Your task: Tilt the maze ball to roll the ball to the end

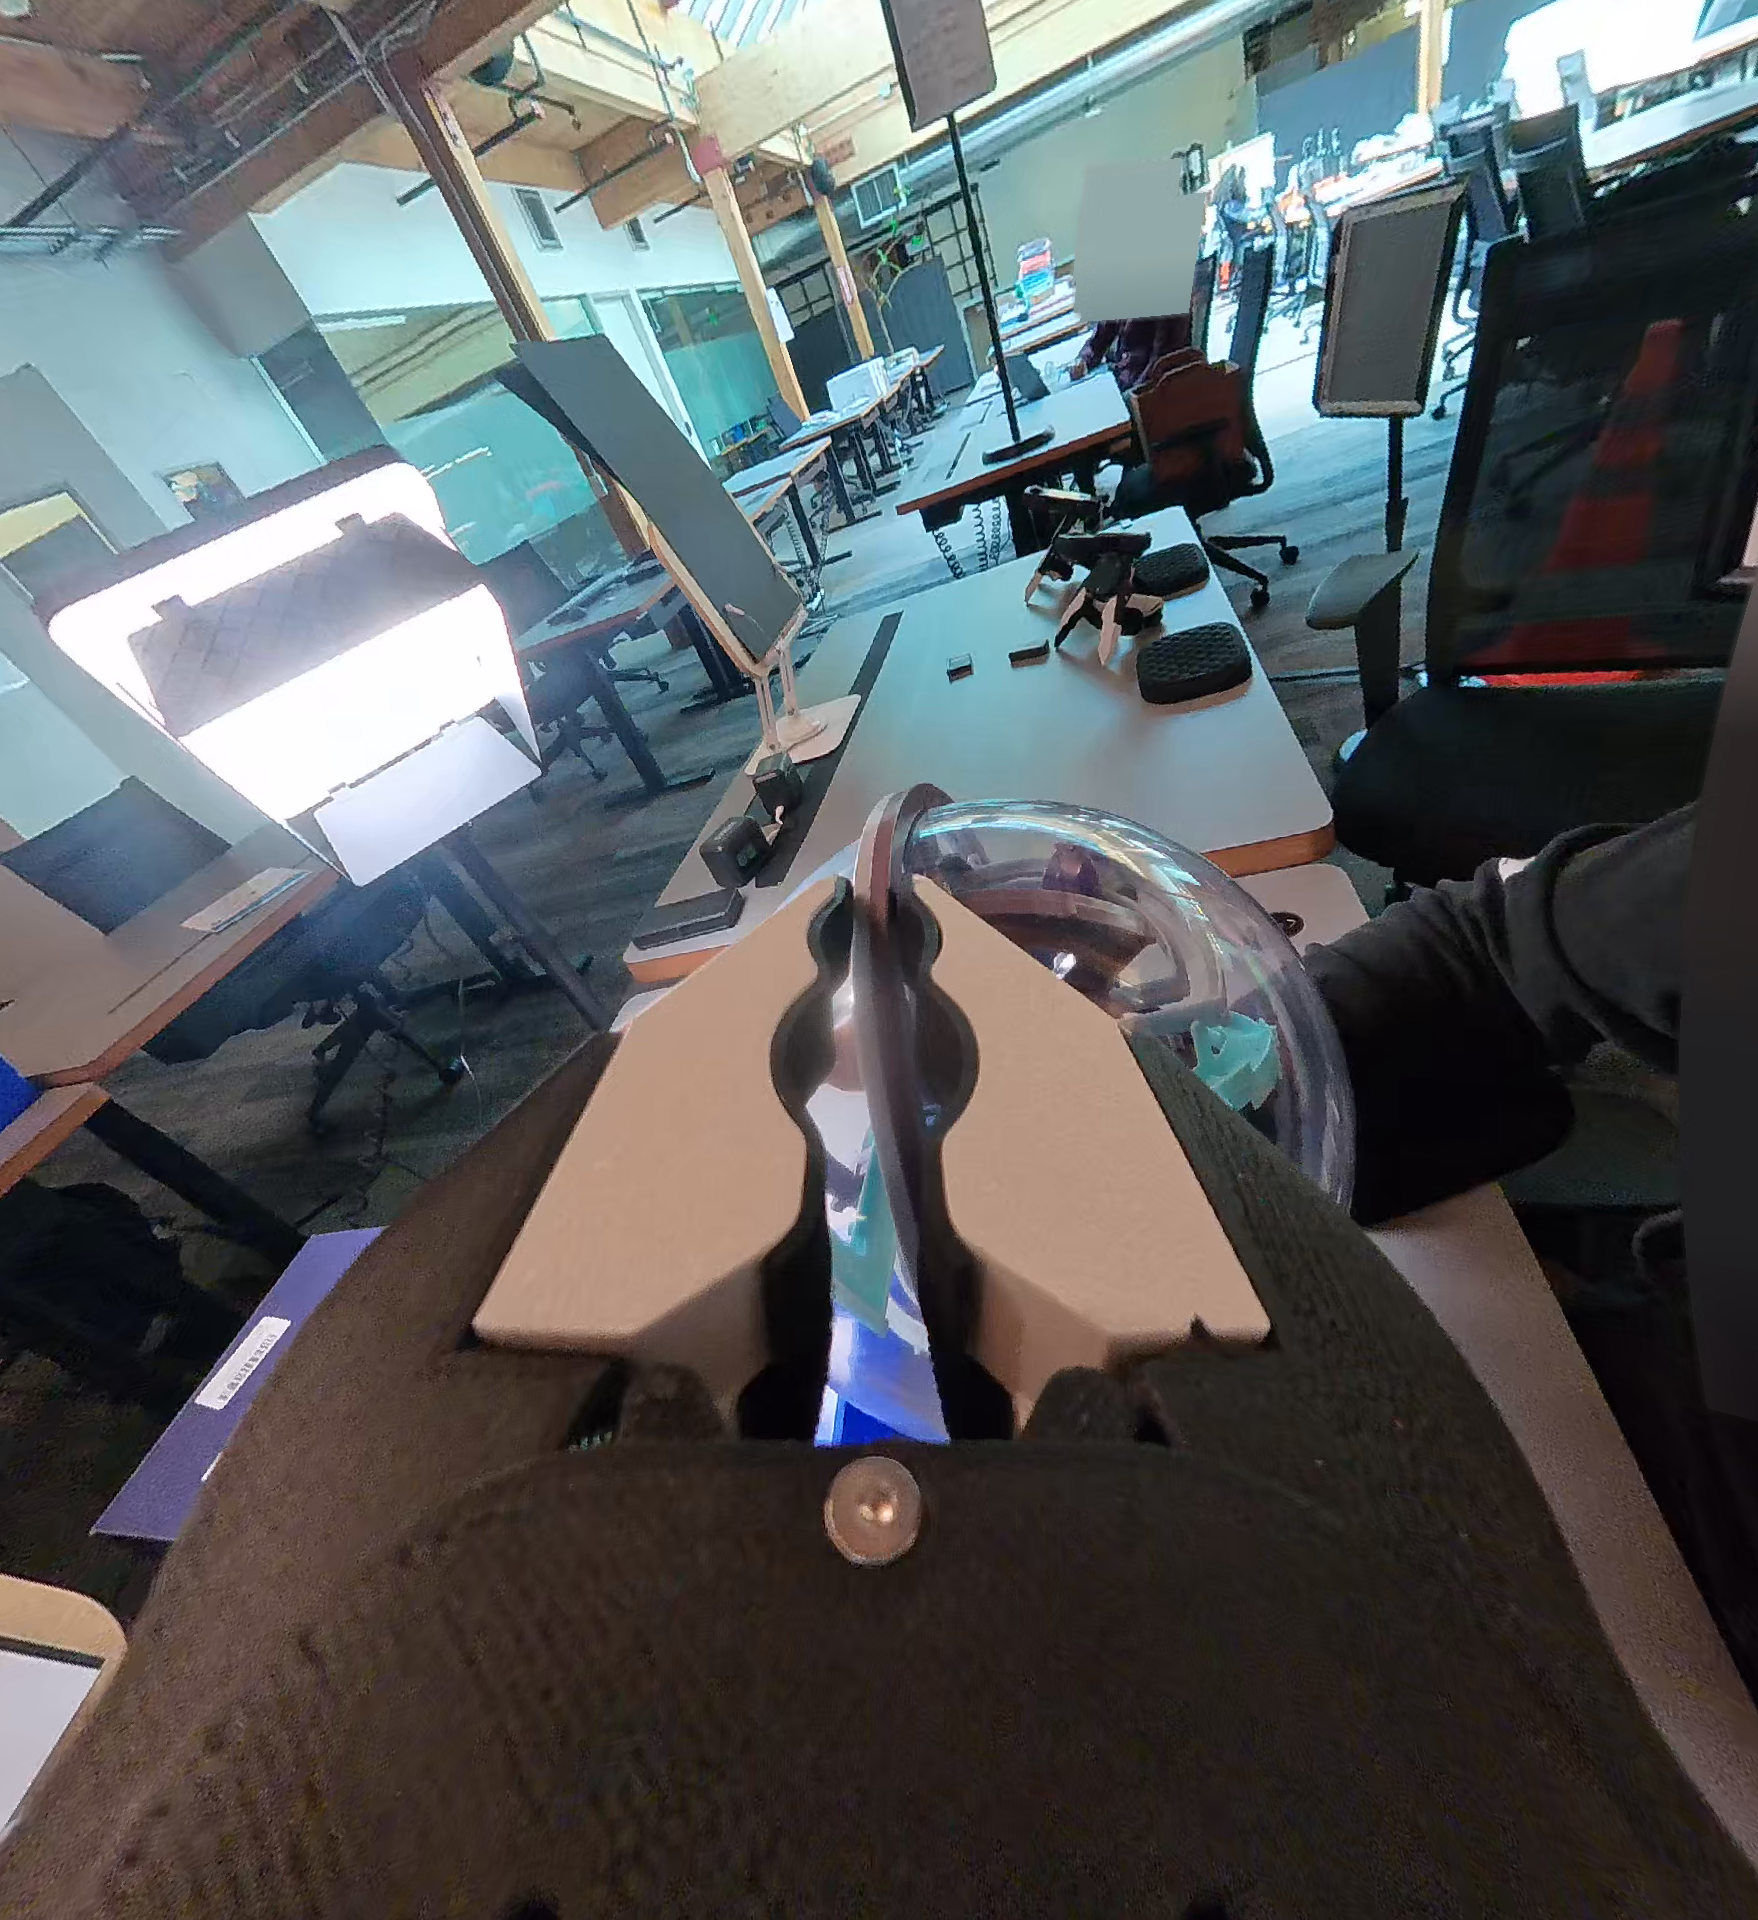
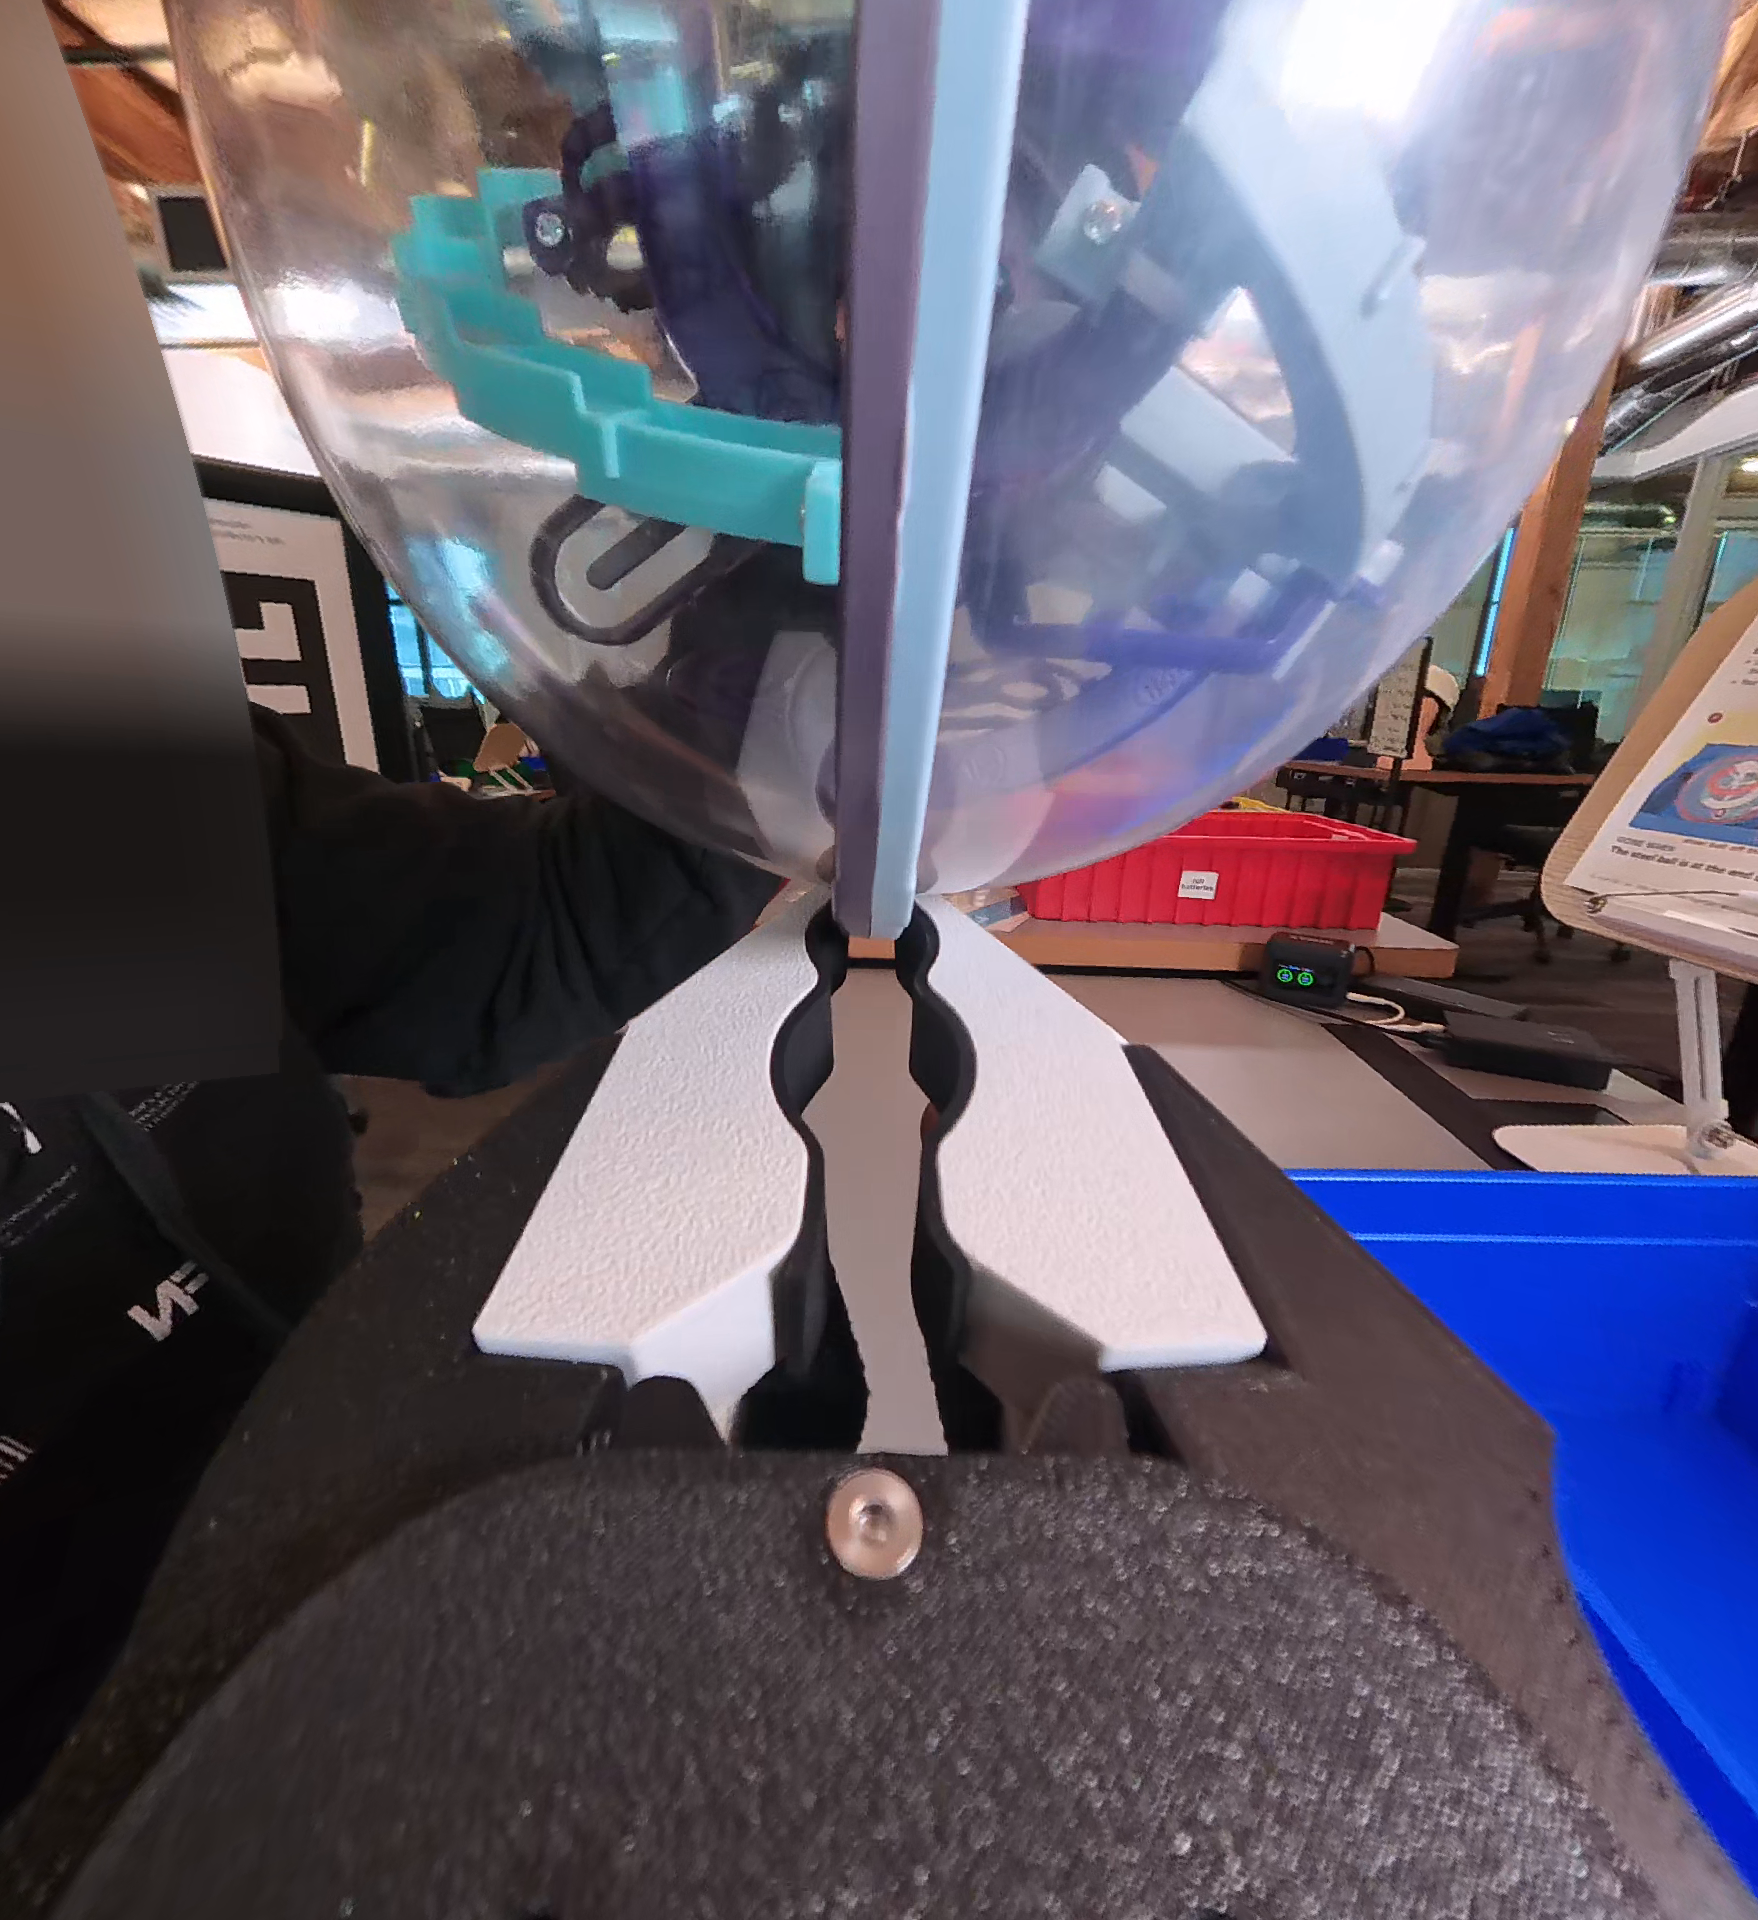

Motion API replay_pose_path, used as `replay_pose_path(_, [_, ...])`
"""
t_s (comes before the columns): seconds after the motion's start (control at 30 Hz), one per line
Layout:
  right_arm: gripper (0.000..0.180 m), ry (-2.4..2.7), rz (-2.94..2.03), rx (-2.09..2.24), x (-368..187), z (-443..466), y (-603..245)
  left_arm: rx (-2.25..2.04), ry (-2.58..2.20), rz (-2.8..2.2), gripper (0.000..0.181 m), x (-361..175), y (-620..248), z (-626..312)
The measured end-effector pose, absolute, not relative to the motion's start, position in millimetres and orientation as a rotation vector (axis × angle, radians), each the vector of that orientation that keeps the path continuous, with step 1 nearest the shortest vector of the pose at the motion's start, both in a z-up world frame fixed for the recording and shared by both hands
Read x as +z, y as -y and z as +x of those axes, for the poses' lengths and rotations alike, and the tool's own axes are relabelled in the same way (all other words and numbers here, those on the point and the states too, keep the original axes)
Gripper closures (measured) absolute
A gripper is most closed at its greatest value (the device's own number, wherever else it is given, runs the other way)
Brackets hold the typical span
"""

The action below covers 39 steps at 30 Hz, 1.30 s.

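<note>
The maze ball [image 2: 1166, 416] is a clear plastic sphere with teal, purple and pale blue tracks inside and a flat rim band around its middle. It is held in the air above the table. My left gripper [image 1: 880, 914] is shut on the rim band, with the sphere [image 1: 1145, 956] bulging to the right of the fingers. My right gripper [image 2: 870, 925] is shut on the rim band [image 2: 916, 520] at the sphere's bottom, and the sphere fills the top of the right wrist view. I cannot pick out the small ball inside.
A blue bin [image 2: 1602, 1403] stands at the right. A red bin [image 2: 1218, 868] sits behind on a desk. An instruction sheet on a stand [image 2: 1706, 800] is at the far right. A person's dark sleeve [image 1: 1477, 997] is close by. An office chair [image 1: 1581, 623] stands beyond.
</note>
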State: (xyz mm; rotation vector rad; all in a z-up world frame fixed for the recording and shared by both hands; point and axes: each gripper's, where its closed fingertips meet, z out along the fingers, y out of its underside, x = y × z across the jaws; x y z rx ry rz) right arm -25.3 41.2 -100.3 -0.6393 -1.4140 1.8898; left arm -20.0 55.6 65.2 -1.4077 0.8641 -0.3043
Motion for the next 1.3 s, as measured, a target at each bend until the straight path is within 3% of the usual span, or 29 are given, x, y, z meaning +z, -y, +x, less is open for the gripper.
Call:
replay_pose_path(0.5, [0.173,1.371,-0.578,1.967,-89.1,-21.3,-49.2,-0.152,-0.982,-1.477,0.174,74.2,-62.6,18.2])
replay_pose_path(1.3, [0.174,1.510,-0.466,1.461,-66.5,-32.5,-72.7,-0.040,-1.080,-1.149,0.174,88.2,-21.9,18.9])
